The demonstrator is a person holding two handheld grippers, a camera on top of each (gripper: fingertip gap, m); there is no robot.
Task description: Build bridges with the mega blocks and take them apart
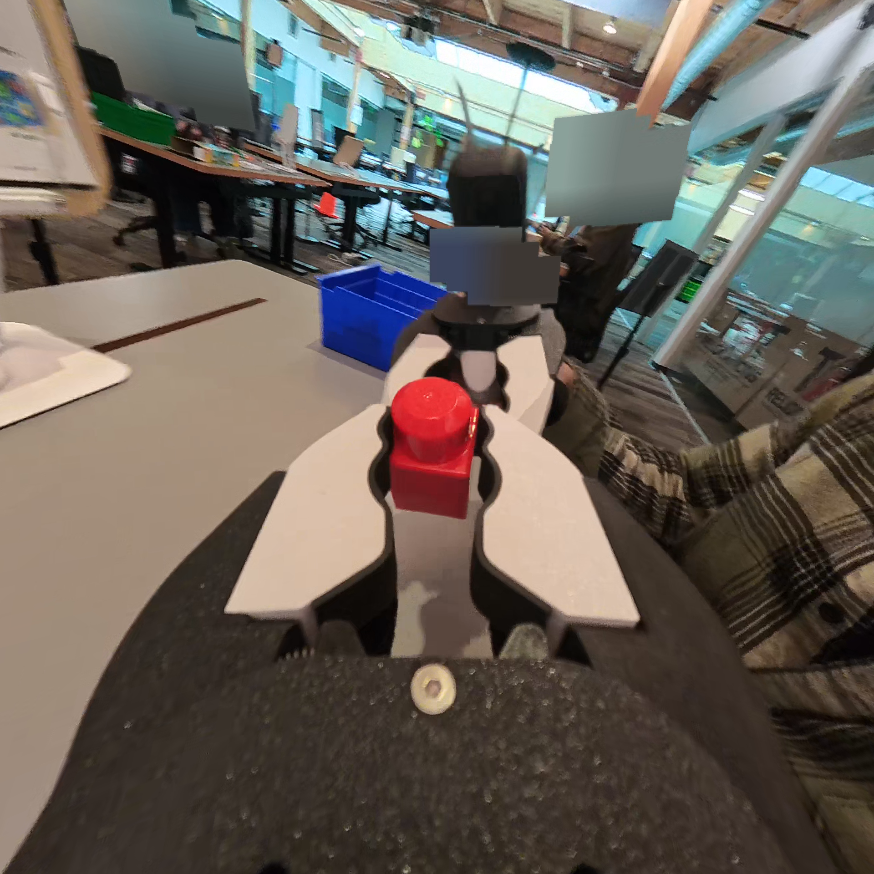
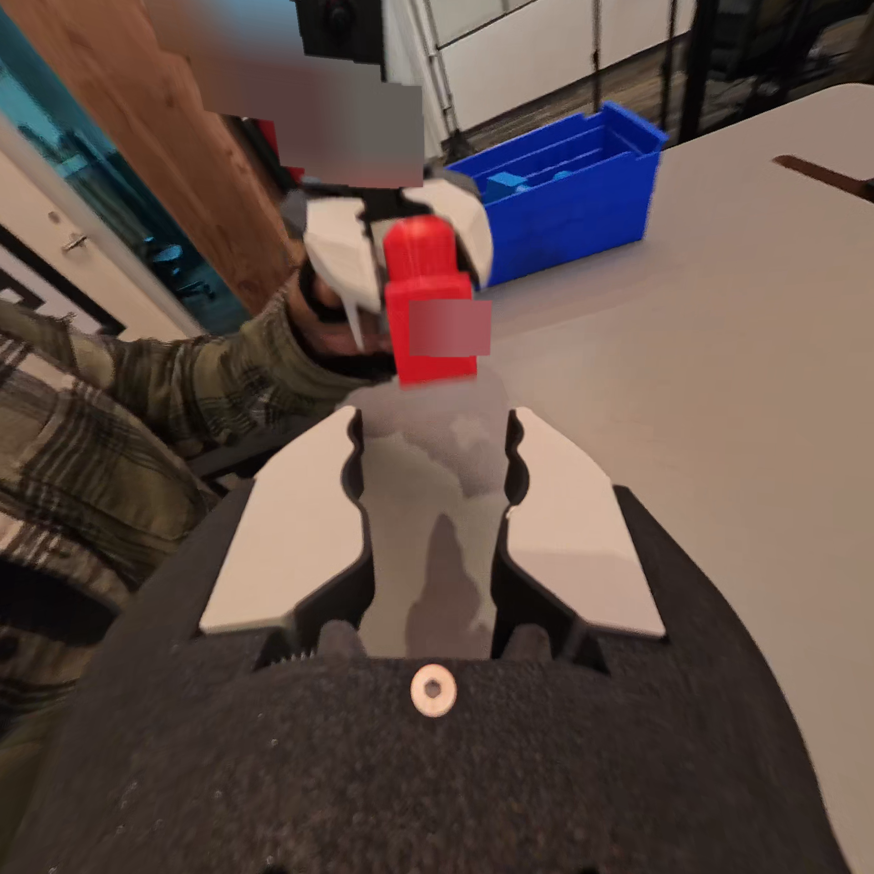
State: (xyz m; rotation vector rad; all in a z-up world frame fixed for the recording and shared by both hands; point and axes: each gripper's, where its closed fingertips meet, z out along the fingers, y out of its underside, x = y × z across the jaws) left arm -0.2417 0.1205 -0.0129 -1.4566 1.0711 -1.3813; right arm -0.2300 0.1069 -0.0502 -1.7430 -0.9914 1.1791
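No writing can be made out sharply enough to read. A printed sheet [image 1: 28,118] with a coloured patch hangs on a board beyond the desk's [image 1: 189,425] far left corner, its lines too blurred to tell. Dark lettering on a glass wall [image 1: 780,402] past the desk's right edge is cut off and blurred. Green signs [image 1: 428,130] far back in the hall are too small.

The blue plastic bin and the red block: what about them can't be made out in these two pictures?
- Blue plastic bin: right wrist view shows blue pieces inside, but blur hides their number; in the left wrist view the other gripper covers its right end.
- Red plastic block, clamped in the left gripper: its underside is out of sight in both views.
- Block's side: a mosaic patch covers it in the right wrist view.
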